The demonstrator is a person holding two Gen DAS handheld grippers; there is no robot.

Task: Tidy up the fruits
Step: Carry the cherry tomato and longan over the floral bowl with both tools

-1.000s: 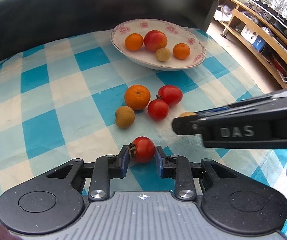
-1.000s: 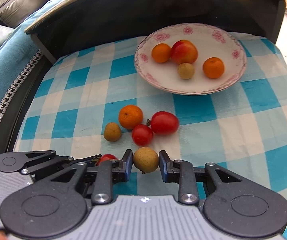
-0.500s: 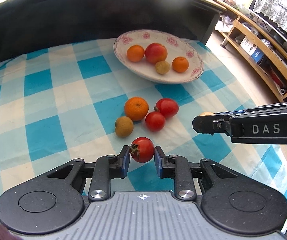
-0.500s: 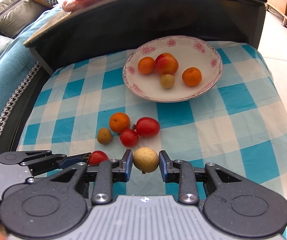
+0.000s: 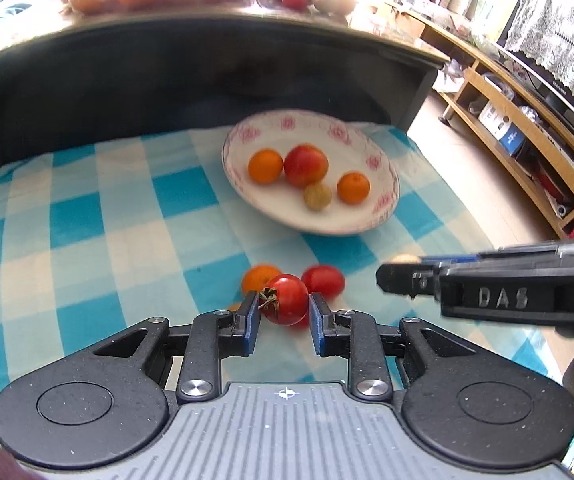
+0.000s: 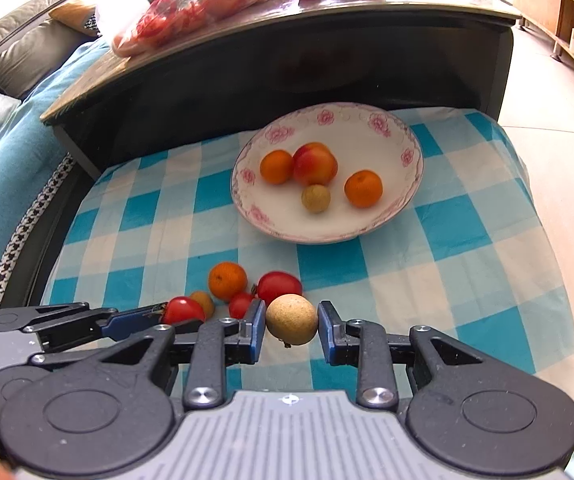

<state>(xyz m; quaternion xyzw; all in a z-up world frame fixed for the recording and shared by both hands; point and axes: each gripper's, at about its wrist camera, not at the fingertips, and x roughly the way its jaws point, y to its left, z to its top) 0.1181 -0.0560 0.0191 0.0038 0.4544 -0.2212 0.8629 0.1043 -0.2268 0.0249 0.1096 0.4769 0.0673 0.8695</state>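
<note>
My left gripper (image 5: 282,306) is shut on a red tomato (image 5: 287,299) with a green stem, held above the checked cloth. My right gripper (image 6: 291,320) is shut on a round tan fruit (image 6: 292,319), also lifted off the cloth. A white flowered plate (image 6: 403,208) at the far middle holds two oranges, a red-yellow apple (image 6: 315,164) and a small tan fruit. On the cloth below my grippers lie an orange (image 6: 227,280), a red tomato (image 6: 279,286), a smaller tomato (image 6: 240,304) and a small tan fruit (image 6: 203,302). The left gripper (image 6: 167,314) with its tomato shows at the left of the right wrist view.
A dark table (image 6: 287,52) rises behind the blue-and-white checked cloth (image 6: 467,240); a plastic bag of red fruit (image 6: 191,4) and loose fruits lie on top. A sofa (image 6: 15,52) stands at left, wooden shelves (image 5: 527,128) at right. Floor lies beyond the cloth's right edge.
Both grippers have risen with their fruits, so the cloth, plate and loose fruits look farther below. The dark table's top and the bag on it have come into view.
</note>
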